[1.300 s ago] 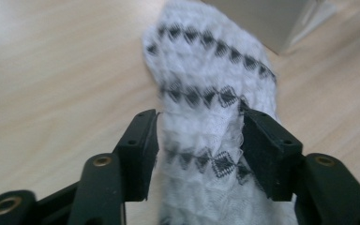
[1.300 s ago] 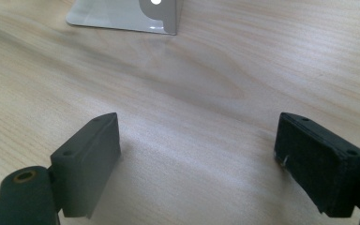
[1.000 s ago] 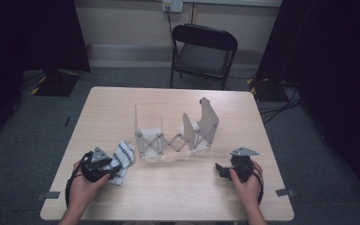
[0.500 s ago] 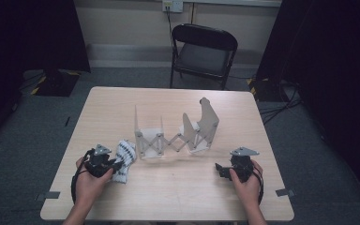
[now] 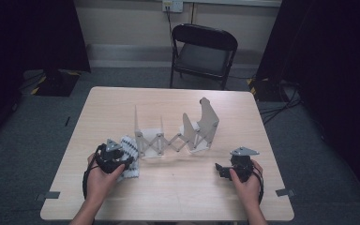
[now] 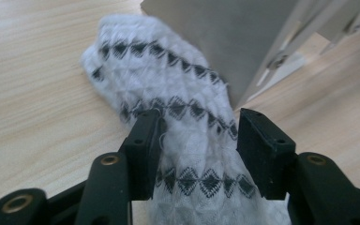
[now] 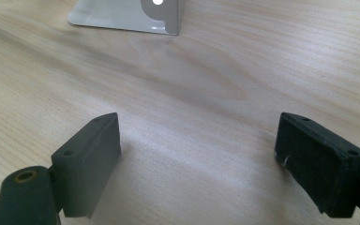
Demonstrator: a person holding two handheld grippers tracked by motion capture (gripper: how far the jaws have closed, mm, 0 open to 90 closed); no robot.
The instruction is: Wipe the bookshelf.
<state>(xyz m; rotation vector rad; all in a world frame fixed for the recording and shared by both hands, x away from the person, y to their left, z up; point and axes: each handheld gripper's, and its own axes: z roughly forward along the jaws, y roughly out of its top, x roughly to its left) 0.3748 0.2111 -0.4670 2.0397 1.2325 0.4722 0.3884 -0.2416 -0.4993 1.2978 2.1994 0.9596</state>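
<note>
High view: pale wooden table (image 5: 178,197), grey carpet (image 5: 42,122), black folding chair (image 5: 203,54).

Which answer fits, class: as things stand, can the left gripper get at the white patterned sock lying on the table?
Probably yes. The left gripper, whose jaws have just been opening, already straddles the sock. Nothing lies between them; the rack stands just beyond the sock.

One table (image 5: 168,197) carried one patterned white sock (image 5: 130,159) near its left front edge and one folding scissor rack (image 5: 173,136) with upright panels at its middle. Two hand-held grippers were there: the left hand-held gripper (image 5: 124,164) and the right hand-held gripper (image 5: 220,169). One black folding chair (image 5: 204,51) stood beyond the far edge.
</note>
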